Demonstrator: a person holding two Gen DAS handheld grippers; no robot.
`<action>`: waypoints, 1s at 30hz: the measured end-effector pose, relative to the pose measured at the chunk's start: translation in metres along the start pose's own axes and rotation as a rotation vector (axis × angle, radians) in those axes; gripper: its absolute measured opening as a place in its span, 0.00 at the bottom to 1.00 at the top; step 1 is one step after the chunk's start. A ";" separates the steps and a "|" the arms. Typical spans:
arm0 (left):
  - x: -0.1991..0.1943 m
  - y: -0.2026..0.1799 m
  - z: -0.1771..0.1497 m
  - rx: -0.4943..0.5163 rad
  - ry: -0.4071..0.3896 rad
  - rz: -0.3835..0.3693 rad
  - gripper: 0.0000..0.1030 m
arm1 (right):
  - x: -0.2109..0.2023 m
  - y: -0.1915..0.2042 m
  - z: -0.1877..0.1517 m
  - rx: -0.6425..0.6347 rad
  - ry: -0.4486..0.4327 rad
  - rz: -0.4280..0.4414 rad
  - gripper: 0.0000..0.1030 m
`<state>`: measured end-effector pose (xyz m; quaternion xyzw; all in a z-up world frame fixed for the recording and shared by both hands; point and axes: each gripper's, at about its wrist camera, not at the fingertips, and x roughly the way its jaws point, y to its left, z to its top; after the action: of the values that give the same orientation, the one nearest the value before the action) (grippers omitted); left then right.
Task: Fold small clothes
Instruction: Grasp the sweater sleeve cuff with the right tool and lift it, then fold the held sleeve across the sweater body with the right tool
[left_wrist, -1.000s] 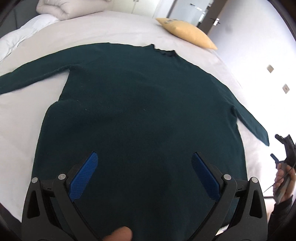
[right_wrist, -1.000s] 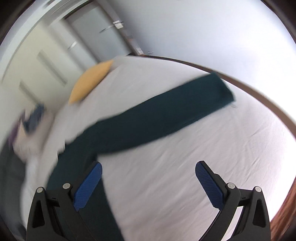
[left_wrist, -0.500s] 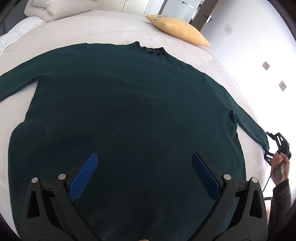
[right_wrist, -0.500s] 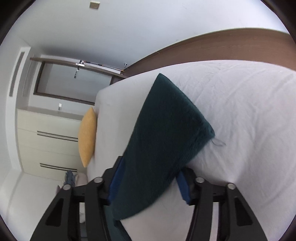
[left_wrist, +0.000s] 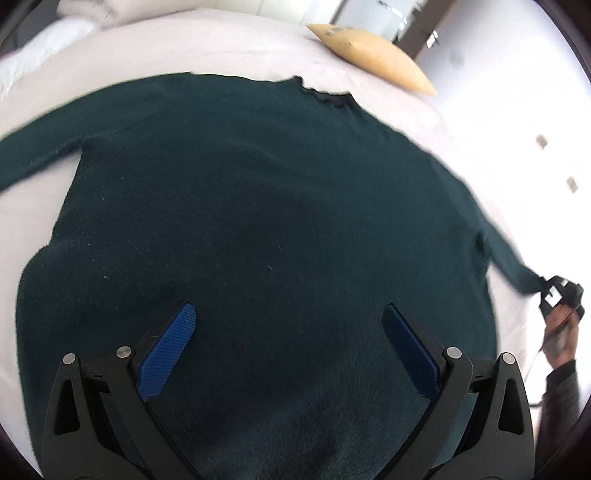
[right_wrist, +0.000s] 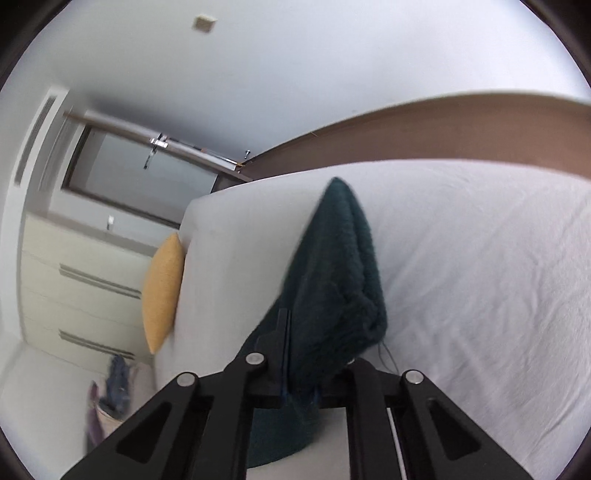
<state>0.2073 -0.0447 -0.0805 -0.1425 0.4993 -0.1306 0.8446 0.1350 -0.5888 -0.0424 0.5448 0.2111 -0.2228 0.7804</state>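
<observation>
one dark green sweater (left_wrist: 266, 221) lies flat, spread out on the white bed (left_wrist: 184, 48); its collar (left_wrist: 327, 94) points toward the far end, and its body fills most of the left wrist view. two sleeves are counted: one sleeve (left_wrist: 33, 155) stretches out to the left on the sheet, and the other sleeve (left_wrist: 511, 258) runs out to the right, where its cuff (right_wrist: 336, 280) is pinched in the right gripper (left_wrist: 554, 293).

two grippers are in play. the left gripper (left_wrist: 288, 345) hangs above the lower part of the sweater with its jaws spread wide and nothing between them; its two blue pads (left_wrist: 168, 350) stand well apart. the right gripper (right_wrist: 286, 373), seen in its own view, has just been closing and is now clenched on the cuff, the knit bunched up and rising out of the black fingers. one hand (left_wrist: 561, 332) with a dark sleeve holds that gripper at the right edge of the bed.

one yellow pillow (left_wrist: 373, 61) rests at the far corner of the bed, clear of the sweater. one white duvet (left_wrist: 88, 11), rolled or heaped, lies at the far left end. past the bed stand one set of pale drawers (right_wrist: 77, 280), one door (right_wrist: 140, 177) with a metal handle, and a brown floor (right_wrist: 461, 129). a small heap of bluish items (right_wrist: 114, 380) near the drawers is too blurred to name.
</observation>
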 end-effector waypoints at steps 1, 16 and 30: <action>0.000 0.006 0.005 -0.021 -0.005 -0.014 1.00 | 0.001 0.019 -0.004 -0.068 0.003 -0.024 0.11; 0.029 0.018 0.131 -0.150 0.014 -0.392 1.00 | 0.094 0.265 -0.341 -1.133 0.342 0.052 0.10; 0.139 -0.022 0.144 -0.269 0.367 -0.547 0.77 | 0.106 0.240 -0.395 -1.126 0.421 0.042 0.13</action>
<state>0.3974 -0.0991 -0.1176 -0.3549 0.5988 -0.3085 0.6484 0.3255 -0.1548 -0.0470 0.0842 0.4358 0.0513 0.8947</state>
